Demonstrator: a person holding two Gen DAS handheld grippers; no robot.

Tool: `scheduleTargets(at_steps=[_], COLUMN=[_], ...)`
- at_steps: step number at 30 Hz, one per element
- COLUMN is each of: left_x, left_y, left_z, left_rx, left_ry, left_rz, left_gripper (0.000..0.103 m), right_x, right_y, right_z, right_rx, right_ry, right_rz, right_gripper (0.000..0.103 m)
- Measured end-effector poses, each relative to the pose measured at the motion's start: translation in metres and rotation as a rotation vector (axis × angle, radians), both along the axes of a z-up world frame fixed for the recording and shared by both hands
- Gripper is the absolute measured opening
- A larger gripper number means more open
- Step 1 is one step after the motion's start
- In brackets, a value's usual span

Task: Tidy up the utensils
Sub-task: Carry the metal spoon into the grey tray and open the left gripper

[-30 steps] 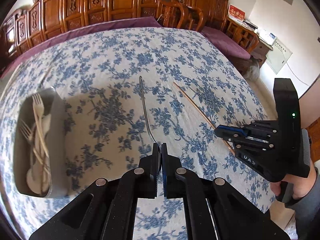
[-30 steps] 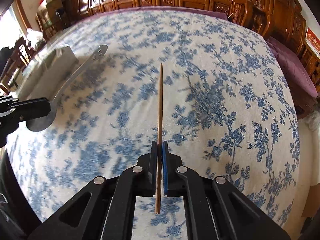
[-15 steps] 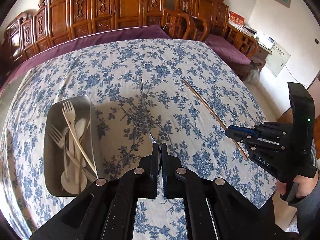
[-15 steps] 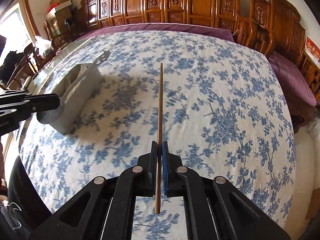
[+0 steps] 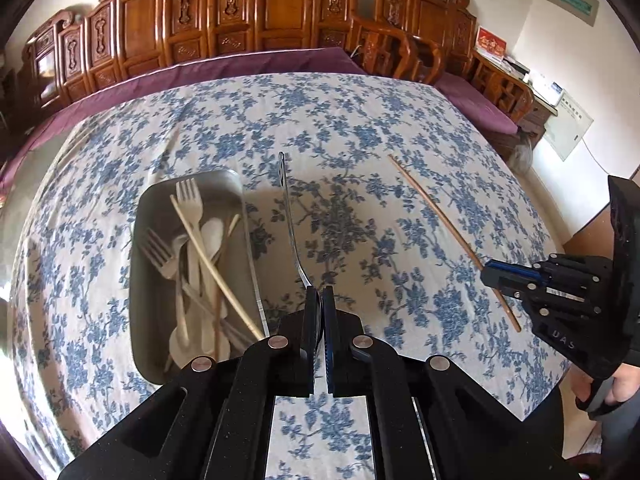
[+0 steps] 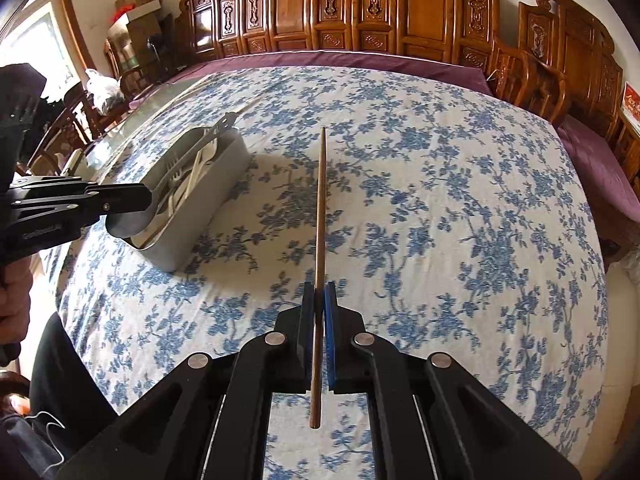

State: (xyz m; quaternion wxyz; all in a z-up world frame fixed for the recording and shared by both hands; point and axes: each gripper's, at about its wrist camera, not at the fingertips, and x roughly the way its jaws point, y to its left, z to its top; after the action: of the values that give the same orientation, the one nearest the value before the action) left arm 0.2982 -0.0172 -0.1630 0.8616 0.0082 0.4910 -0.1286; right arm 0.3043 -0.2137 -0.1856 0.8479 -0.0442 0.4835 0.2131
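Note:
My left gripper [image 5: 319, 300] is shut on a metal spoon [image 5: 290, 216], gripping its bowl, with the handle pointing away, held above the table just right of the metal tray [image 5: 138, 280]. The tray holds several pale forks, spoons and chopsticks [image 5: 200, 256]. My right gripper [image 6: 319, 298] is shut on a brown chopstick [image 6: 320, 208], held above the cloth to the right of the tray [image 6: 216, 208]. The right gripper also shows in the left wrist view [image 5: 496, 276] with the chopstick [image 5: 436, 216]. The left gripper shows in the right wrist view [image 6: 140, 200] with the spoon bowl [image 6: 128, 222].
The round table wears a blue floral cloth [image 5: 360, 128] over a purple undercloth. Carved wooden chairs and panels [image 5: 280, 12] ring the far side. The table's front edge runs close below both grippers.
Both grippers have risen and pulled back with their utensils. The tray has shifted from the far left toward the centre of the left wrist view.

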Motion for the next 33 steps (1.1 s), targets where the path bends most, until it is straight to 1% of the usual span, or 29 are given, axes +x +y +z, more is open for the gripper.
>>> scheduleTargets(at_steps=[12, 17, 23, 33], left_x=[0.014, 0.026, 0.036, 0.040], left_y=[0.060, 0.079, 0.090, 0.094], left_z=[-0.016, -0.029, -0.043, -0.062], left_rx=[0.012, 0.016, 0.017, 0.018], left_ry=[0.028, 0.051, 0.074, 0.107], left_rz=[0.082, 0.116, 0.143, 0.167], left_gripper=[0.002, 0.002, 0.002, 0.002], right_x=[0.001, 0.003, 0.005, 0.007], right_y=[0.027, 0.037, 0.044, 0.055], right_z=[0.000, 0.000, 0.000, 0.000], right_rx=[0.021, 0.028, 0.027, 0.019], right_ry=[0.010, 0.013, 0.015, 0.013], right_rz=[0.013, 0.023, 0.037, 0.060], right_gripper=[0.006, 0.006, 0.006, 0.006])
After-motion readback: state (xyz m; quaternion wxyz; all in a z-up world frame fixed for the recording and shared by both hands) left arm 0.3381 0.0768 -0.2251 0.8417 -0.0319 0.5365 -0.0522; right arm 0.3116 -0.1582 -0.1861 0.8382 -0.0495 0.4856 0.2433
